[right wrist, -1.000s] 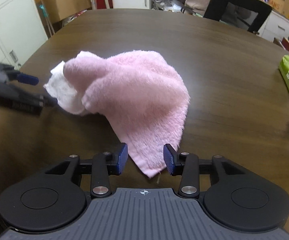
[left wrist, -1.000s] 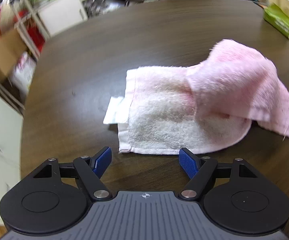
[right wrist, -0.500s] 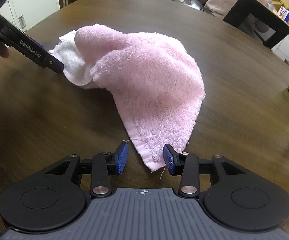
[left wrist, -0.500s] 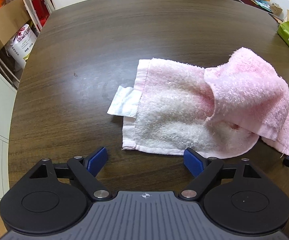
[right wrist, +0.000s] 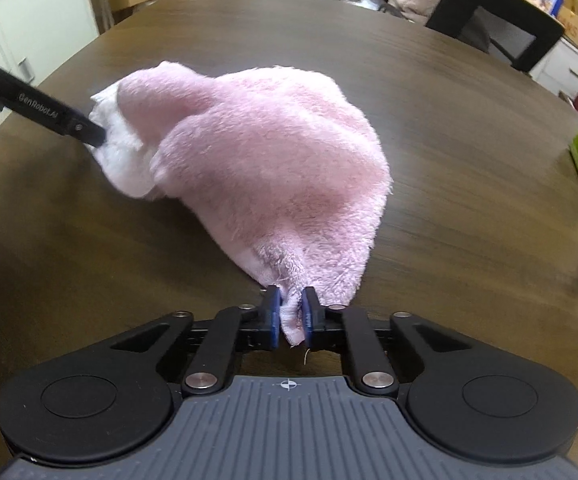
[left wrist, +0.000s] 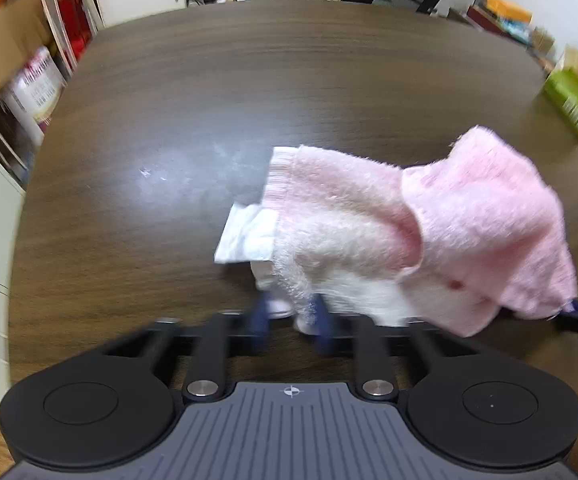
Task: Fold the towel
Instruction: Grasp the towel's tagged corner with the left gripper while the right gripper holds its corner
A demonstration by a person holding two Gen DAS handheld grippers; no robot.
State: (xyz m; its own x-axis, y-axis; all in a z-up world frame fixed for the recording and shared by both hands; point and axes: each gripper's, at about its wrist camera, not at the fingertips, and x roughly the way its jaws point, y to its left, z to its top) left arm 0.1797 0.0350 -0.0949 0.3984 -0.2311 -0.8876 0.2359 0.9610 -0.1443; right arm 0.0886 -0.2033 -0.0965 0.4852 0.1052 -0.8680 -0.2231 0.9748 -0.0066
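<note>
Our left hand-held gripper (left wrist: 289,322) pinches the pale near corner of the pink towel (left wrist: 409,236), which lies bunched on the dark wooden surface (left wrist: 249,92). Our right hand-held gripper (right wrist: 291,314) is clamped on its opposite pink corner.

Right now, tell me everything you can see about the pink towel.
The towel is fluffy pink terry with a paler, whitish underside and a white label. It lies crumpled and partly doubled over on the dark wooden table. The right gripper pinches one corner; the left gripper closes on another edge, blurred.
</note>
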